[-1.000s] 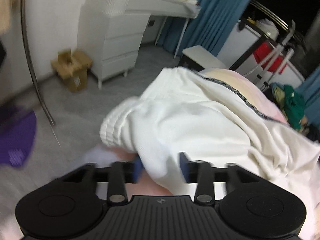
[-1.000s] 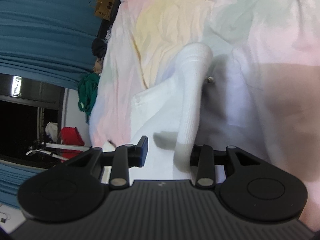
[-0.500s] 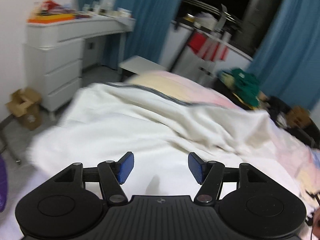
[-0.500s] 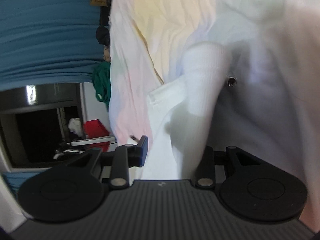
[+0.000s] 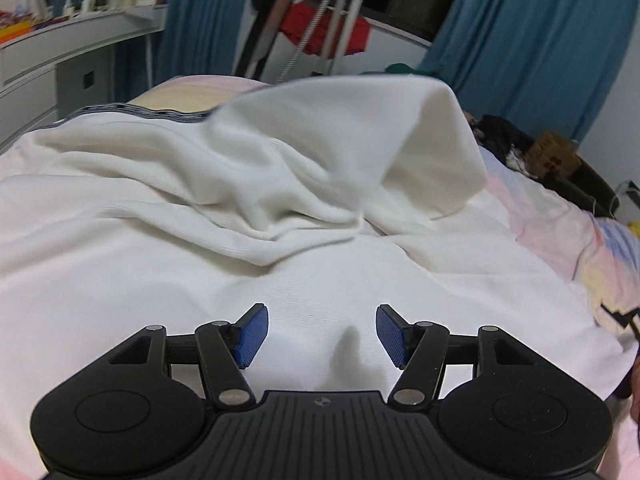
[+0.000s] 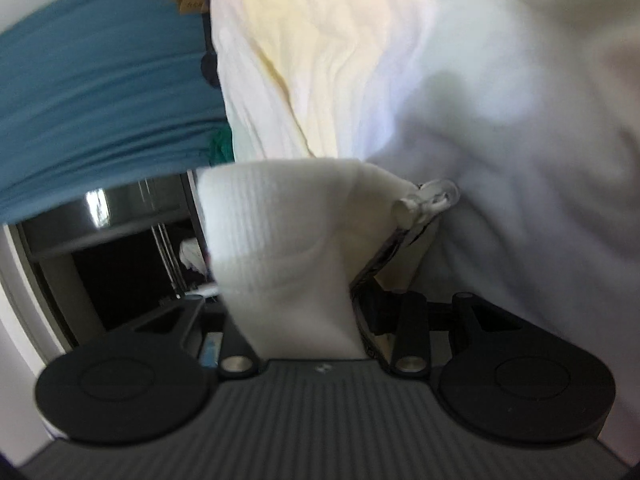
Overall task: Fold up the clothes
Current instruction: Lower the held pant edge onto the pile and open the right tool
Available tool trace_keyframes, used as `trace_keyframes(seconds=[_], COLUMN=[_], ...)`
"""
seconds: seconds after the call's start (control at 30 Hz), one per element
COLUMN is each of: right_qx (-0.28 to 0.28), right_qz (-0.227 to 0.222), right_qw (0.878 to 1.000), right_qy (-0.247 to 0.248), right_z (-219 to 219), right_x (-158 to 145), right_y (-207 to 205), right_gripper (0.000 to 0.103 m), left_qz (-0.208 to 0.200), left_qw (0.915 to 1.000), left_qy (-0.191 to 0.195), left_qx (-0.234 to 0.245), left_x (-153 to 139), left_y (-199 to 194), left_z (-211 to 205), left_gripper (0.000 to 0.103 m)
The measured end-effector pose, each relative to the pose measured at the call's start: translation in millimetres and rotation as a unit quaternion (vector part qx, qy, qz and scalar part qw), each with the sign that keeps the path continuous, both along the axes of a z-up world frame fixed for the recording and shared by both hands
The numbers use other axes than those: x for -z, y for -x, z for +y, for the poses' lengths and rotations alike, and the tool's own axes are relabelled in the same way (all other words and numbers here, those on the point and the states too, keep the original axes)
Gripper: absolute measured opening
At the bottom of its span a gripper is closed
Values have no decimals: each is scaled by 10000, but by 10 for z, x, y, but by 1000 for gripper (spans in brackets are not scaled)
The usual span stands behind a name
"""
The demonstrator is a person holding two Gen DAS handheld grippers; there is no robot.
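One white garment (image 5: pixel 280 200), one pastel bedsheet (image 5: pixel 560 232), two tongs (image 5: pixel 318 334) (image 6: pixel 316 320).

Your work surface is a bed (image 5: pixel 560 236) w/ a pastel sheet, pink, yellow & pale blue patches, wrinkled; in your right wrist view the same sheet (image 6: pixel 320 60) fills the top, yellow band running down it. Lying directly on it: a white sweatshirt (image 5: pixel 200 264), spread over most of the near side, bunched into folds at the middle, w/ a dark striped trim along its far left edge. One part of the garment (image 5: pixel 360 128) is raised off the rest at the far side. At the bed's far right edge sits a dark heap of clothes (image 5: pixel 504 140), details too blurry to tell.
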State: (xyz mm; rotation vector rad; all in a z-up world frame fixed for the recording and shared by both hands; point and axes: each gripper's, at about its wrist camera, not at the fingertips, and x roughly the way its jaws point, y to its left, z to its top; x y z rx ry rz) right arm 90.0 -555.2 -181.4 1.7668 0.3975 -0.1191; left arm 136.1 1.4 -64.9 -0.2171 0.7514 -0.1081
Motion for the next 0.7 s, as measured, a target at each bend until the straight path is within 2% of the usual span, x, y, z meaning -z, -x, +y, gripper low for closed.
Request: trace_keyframes(seconds=[0.13,0.27,0.37,0.43,0.53,0.7], right_qx=[-68,-38,123,229,791,942], right_qz=[-193,-487,-736,-899,-1068,401], right_qw=[9994,9937,9837,9745,9624,9744], right_qy=[283,1010,1634,2045,2367,2000], right_z=[41,113,183,229,209,170], right_x=[-102,-382,-620,-778,-904,-660], right_y=[-18,23,103,157,364,562], right_gripper=[38,35,17,14,13,13], left_qz=[-15,11,-42,-36,-27,34], left_qw=[10000,10000,9999,9998,9998,9998], left_qy=[-20,61,117,179,212,179], left_qx=[49,41,46,50,66,103], left_x=[181,208,185,185,171,198], left_y=[-34,-32,5,16,57,79], left_z=[-17,35,61,77,86,66], left_gripper=[62,62,62,62,62,62])
